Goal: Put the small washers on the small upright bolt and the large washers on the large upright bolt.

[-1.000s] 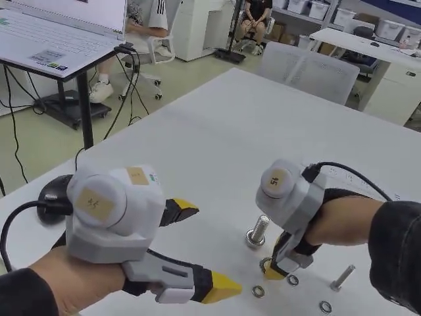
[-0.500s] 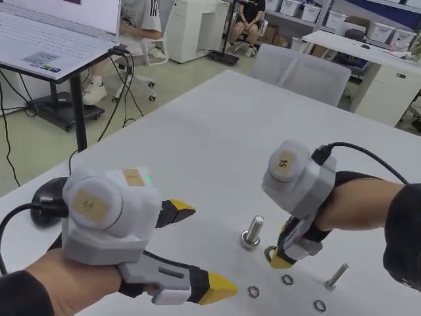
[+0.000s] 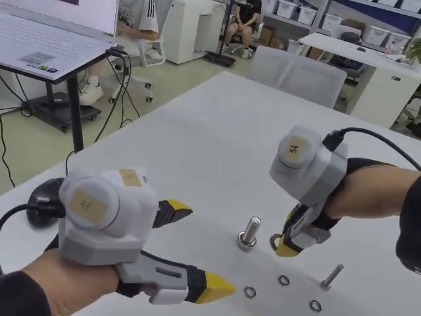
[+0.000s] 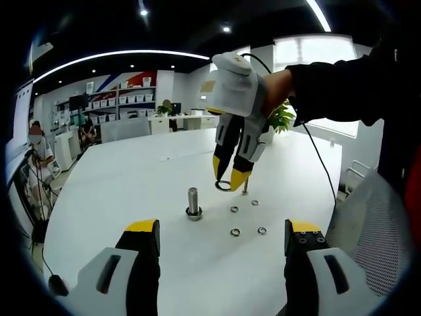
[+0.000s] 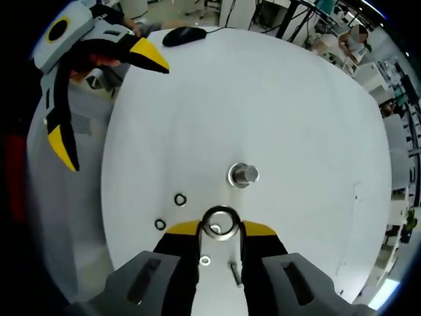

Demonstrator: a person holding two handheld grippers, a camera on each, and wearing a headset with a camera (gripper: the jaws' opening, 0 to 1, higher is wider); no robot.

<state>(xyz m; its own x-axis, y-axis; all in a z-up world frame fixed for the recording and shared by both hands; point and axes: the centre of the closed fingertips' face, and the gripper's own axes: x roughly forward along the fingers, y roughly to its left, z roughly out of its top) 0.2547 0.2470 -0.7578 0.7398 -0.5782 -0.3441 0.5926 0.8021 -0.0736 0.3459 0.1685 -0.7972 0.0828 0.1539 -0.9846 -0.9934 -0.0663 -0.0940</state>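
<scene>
The large upright bolt [image 3: 248, 232] stands mid-table. Just to its right my right gripper [image 3: 286, 247] is shut on a large washer [image 3: 275, 242], held edge-up above the table. From the right gripper view the large washer [image 5: 220, 222] sits between the yellow tips, short of the large bolt [image 5: 243, 175]. The small bolt [image 3: 331, 277] stands further right, and small washers [image 3: 283, 280] lie loose around it. My left gripper [image 3: 197, 249] hovers open at the near left with nothing between its fingers. The left gripper view looks across at the right gripper [image 4: 229, 176] and the large bolt [image 4: 193, 203].
A black mouse [image 3: 43, 194] with its cable lies at the table's left edge. A laptop [image 3: 39, 33] sits on a stand to the far left. A grey chair [image 3: 296, 69] stands behind the table. People sit in the background.
My right gripper has risen from the tabletop with the large washer in its tips and now hangs beside the large bolt. The left gripper has stayed put.
</scene>
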